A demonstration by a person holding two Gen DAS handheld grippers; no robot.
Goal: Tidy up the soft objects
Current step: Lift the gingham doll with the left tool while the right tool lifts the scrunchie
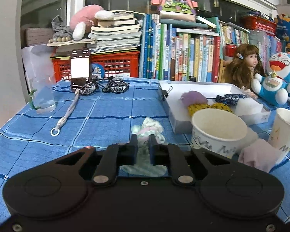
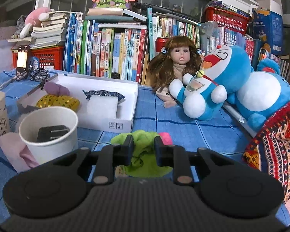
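My left gripper [image 1: 143, 139] is shut on a pale scrap of pastel cloth [image 1: 147, 128], which bunches above the fingertips and hangs down between them over the blue checked tablecloth [image 1: 98, 116]. My right gripper [image 2: 143, 140] is shut on a lime-green cloth [image 2: 143, 150] with a pink piece [image 2: 165, 137] beside it. A white shallow box [image 2: 123, 124] [image 1: 176, 124] holds a purple pom-pom [image 2: 56, 89], a yellow sequinned piece [image 2: 58, 101], a dark patterned cloth [image 2: 103, 93] and a white sponge block [image 2: 102, 106].
Two paper cups [image 1: 218, 133] [image 1: 286, 129] stand close by, a pink cloth [image 1: 259, 154] between them. A glass [image 1: 42, 94], a lanyard [image 1: 67, 114], a phone stand [image 1: 80, 69] and a toy bicycle [image 1: 104, 86] sit at left. A doll [image 2: 178, 61], blue plush toys [image 2: 218, 81], a patterned blanket [image 2: 276, 150] and books [image 2: 110, 50] line the back and right.
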